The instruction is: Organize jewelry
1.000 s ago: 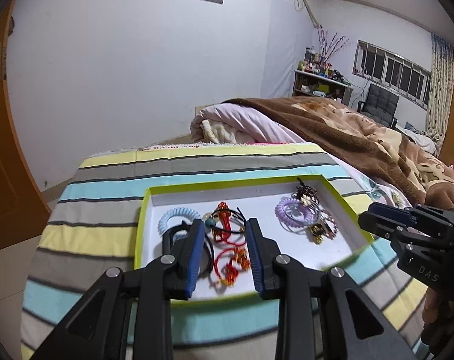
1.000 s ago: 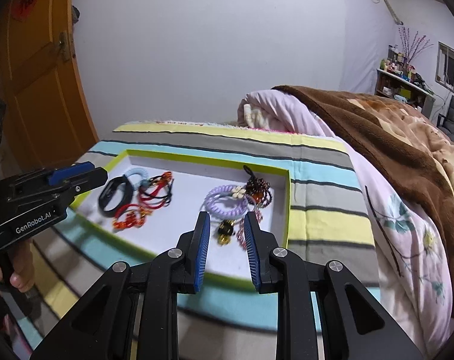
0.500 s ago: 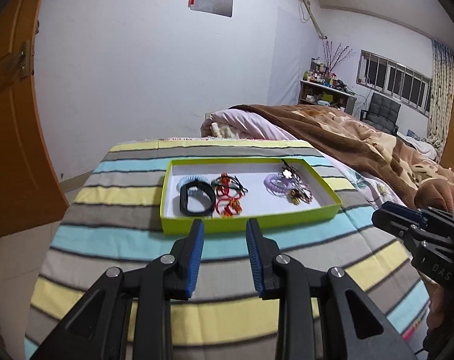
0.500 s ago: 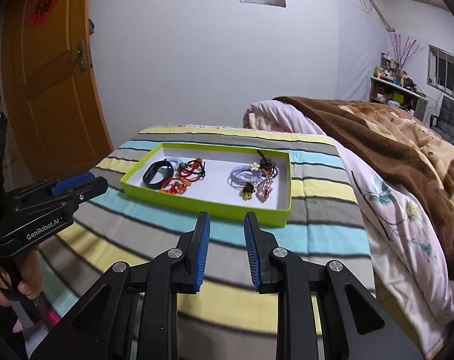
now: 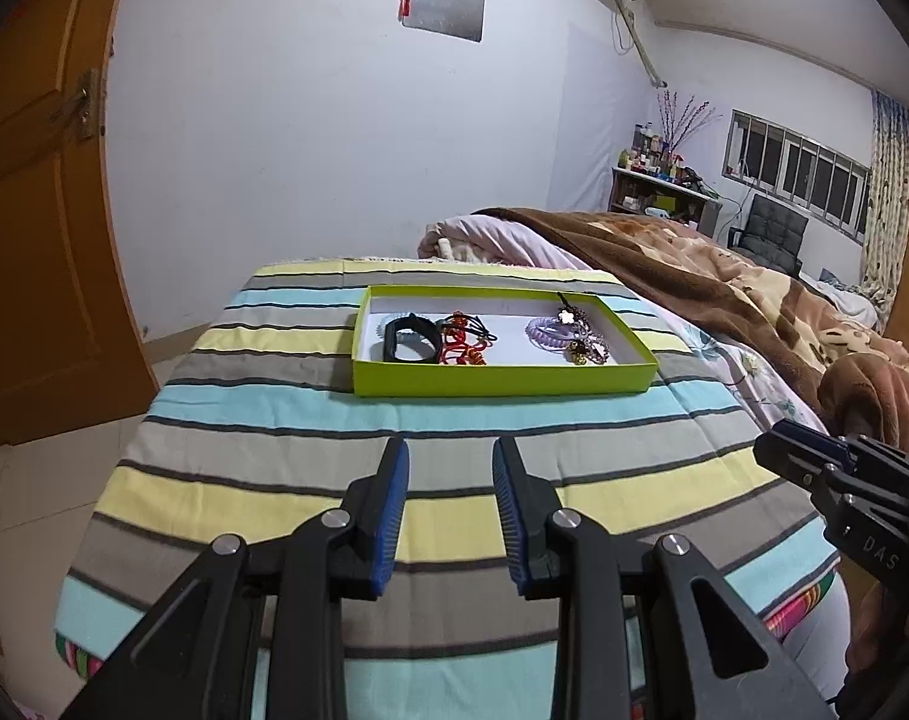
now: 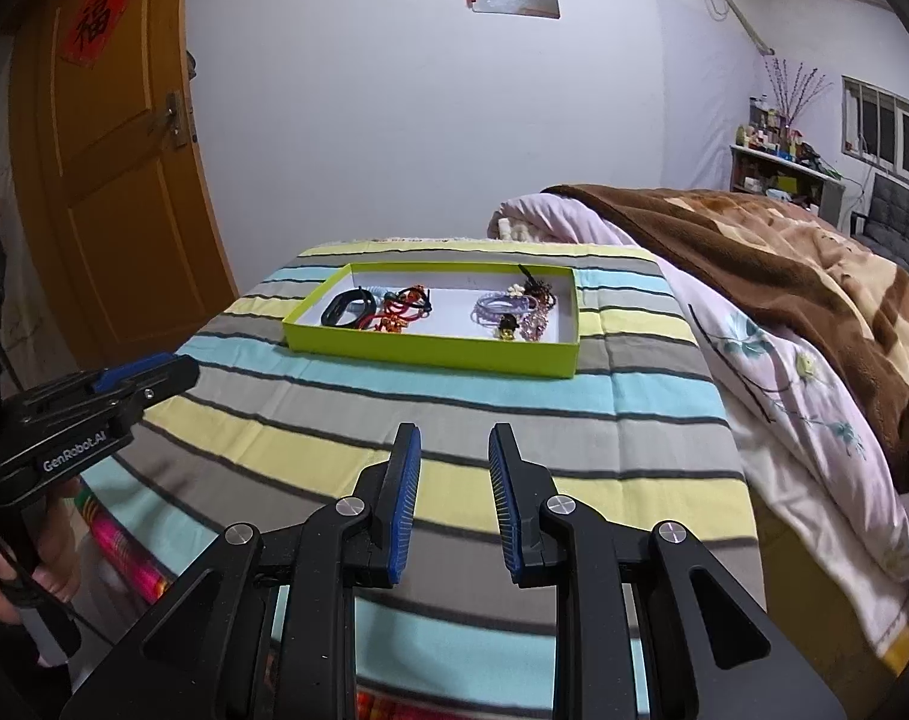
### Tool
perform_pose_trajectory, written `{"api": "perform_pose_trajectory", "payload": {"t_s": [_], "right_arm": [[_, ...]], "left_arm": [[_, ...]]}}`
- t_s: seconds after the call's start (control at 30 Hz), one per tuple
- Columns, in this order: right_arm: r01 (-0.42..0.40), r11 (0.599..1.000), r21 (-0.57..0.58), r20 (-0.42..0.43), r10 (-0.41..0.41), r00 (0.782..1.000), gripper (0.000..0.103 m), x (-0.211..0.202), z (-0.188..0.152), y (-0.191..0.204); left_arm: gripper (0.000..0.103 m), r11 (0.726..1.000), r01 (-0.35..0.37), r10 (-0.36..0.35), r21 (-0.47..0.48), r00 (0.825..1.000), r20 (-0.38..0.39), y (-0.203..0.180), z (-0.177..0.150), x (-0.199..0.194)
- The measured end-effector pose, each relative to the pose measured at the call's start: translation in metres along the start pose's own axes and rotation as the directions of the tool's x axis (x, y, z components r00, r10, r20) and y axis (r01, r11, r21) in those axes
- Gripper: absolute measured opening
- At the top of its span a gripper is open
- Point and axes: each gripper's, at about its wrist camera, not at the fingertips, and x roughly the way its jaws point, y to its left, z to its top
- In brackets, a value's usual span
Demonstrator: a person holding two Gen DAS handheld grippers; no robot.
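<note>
Left wrist: striped blanket (image 5: 394, 420), bedroom wall (image 5: 334, 120).

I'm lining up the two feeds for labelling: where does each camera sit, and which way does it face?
Left wrist: on the left gripper, looking along its open jaws over the striped blanket at the green tray; the right gripper shows at right.
Right wrist: on the right gripper, jaws open, facing the same tray from further right; the left gripper and hand show at left.
Shared: tray, blanket, brown bedding.
</note>
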Motion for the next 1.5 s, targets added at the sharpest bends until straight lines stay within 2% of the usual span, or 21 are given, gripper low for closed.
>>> {"api": "perform_pose_trajectory", "payload": {"t_s": [0.2, 0.47, 1.5], "right_arm": [[0.017, 1.0, -0.005, -0.001, -0.017, 1.0, 0.024, -0.01, -0.015, 0.005], [0.016, 0.999, -0.034, 0.001, -0.016, 1.0, 0.024, -0.018, -0.024, 0.015], [0.017, 0.999, -0.031, -0.007, -0.018, 1.0, 0.024, -0.019, -0.023, 0.016]], "left_arm": [[0.03, 0.999, -0.032, 0.032, 0.01, 0.999, 0.015, -0.002, -0.013, -0.015], [0.03, 0.999, -0.041, 0.041, 0.012, 0.999, -0.003, -0.003, -0.027, -0.019], [0.03, 0.999, -0.045, 0.045, 0.011, 0.999, -0.021, -0.006, -0.029, -0.017]]}}
